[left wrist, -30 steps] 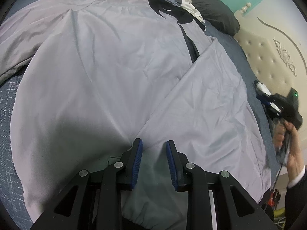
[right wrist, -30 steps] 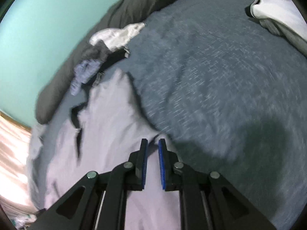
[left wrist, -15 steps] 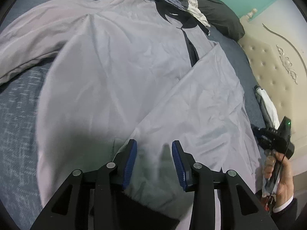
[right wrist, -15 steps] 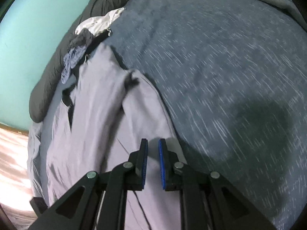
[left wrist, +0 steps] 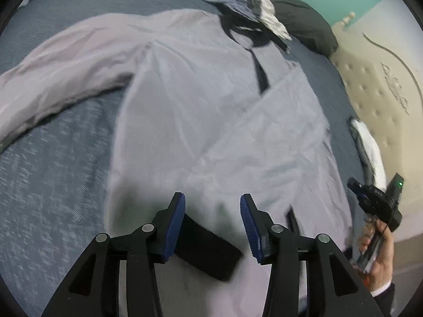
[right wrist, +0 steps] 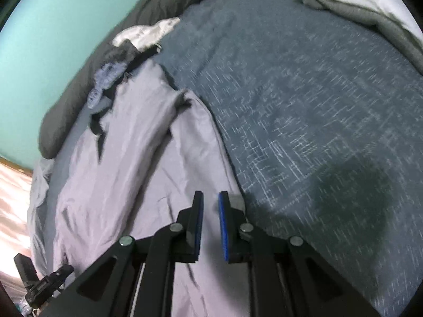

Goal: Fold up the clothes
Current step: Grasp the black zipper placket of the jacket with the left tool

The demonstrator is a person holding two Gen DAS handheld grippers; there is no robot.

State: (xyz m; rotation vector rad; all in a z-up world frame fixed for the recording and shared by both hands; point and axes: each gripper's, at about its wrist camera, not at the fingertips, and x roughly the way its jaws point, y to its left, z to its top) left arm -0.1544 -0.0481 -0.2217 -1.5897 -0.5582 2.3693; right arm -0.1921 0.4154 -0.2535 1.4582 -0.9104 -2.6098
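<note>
A pale lilac jacket (left wrist: 211, 100) lies spread flat on the blue-grey bedspread (left wrist: 53, 185). One sleeve (left wrist: 264, 153) is folded diagonally across its body, and the other sleeve (left wrist: 66, 71) stretches out to the left. The folded sleeve's black cuff (left wrist: 208, 253) rests just under my left gripper (left wrist: 212, 220), which is wide open and holds nothing. My right gripper (right wrist: 210, 211) hovers over the jacket's (right wrist: 127, 158) right edge with a narrow gap between its pads and nothing in it. In the left wrist view a hand holds the right gripper (left wrist: 375, 206) at the bed's right side.
A heap of blue, dark and white clothes (left wrist: 238, 2) lies at the jacket's collar, against a dark pillow (left wrist: 304, 23). A white and grey garment (right wrist: 357, 2) sits near the cream tufted headboard (left wrist: 375, 84). Bare bedspread (right wrist: 317, 105) stretches to the jacket's right.
My left gripper has opened wider and drawn back, and the black cuff now lies on the jacket below it. The right gripper's view swung over the jacket's edge, its gap unchanged.
</note>
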